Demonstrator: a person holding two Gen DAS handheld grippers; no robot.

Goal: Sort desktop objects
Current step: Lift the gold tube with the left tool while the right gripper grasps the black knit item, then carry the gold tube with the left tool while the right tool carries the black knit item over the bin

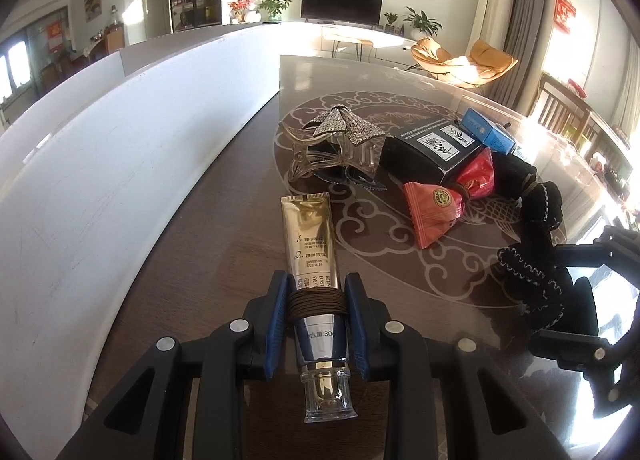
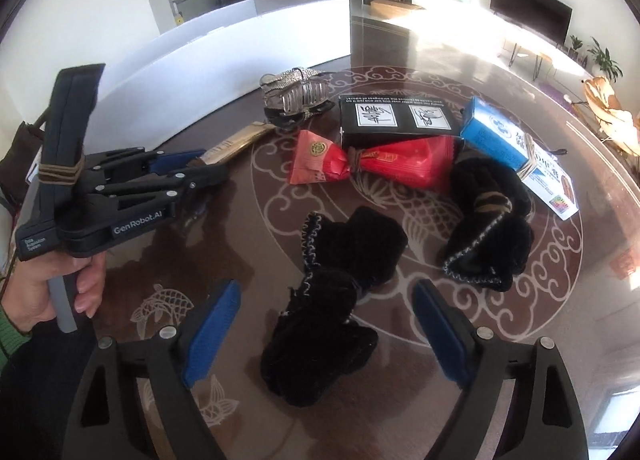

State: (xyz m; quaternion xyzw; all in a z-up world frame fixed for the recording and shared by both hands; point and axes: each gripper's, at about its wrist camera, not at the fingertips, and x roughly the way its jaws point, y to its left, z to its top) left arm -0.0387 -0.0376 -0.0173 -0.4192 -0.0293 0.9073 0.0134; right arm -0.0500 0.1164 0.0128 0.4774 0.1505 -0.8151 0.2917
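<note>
right gripper (image 2: 324, 330) fingers apart, astride near end of black cloth (image 2: 340, 300) | cloth ran near-to-far | left gripper (image 1: 316, 320) clamped tube (image 1: 314, 260)

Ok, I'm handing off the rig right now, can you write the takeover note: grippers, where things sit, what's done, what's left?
Left gripper: shut on the gold cream tube, pads clamped near its clear cap, tube tip resting on the table.
Right gripper: open, pads on either side of the near black fabric piece, not pressing it.
In a pile on the table: rhinestone hair clip, black box, red candy packets, blue box, second black fabric piece.
White bin stands behind the tube.
Done: tube gripped. No item can be seen sorted away.
Left: place the tube, take the fabric, then the rest.
</note>
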